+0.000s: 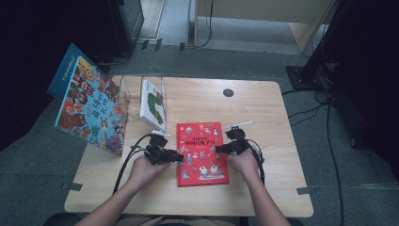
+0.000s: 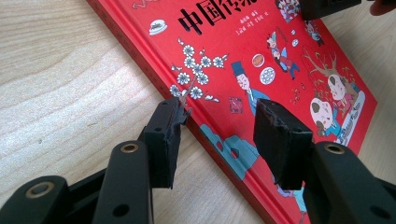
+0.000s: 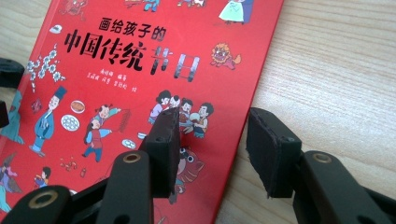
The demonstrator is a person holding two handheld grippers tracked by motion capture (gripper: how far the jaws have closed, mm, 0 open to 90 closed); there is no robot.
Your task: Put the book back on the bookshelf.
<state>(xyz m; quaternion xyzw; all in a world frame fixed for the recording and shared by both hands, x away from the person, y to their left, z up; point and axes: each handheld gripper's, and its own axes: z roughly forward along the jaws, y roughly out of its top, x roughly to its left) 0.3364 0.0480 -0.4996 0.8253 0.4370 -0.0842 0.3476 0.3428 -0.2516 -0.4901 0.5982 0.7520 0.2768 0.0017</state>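
Flat red hardcover picture book (image 1: 202, 153) lying mid light-wood counter (image 1: 263, 113). Left tool (image 2: 219, 122) straddling its left edge, right tool (image 3: 212, 135) the right edge, both half open, gripping nothing yet. Probably lined up for a two-sided lift.

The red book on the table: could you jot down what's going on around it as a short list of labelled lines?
book: red book lying flat, cover up, on the wooden table
left gripper: at the book's left edge, jaws apart, one on each side of that edge
right gripper: at the book's right edge, jaws apart, one over the cover, one over the table
grip: neither gripper presses the book
other books: a white book and a large colourful book propped at the table's left
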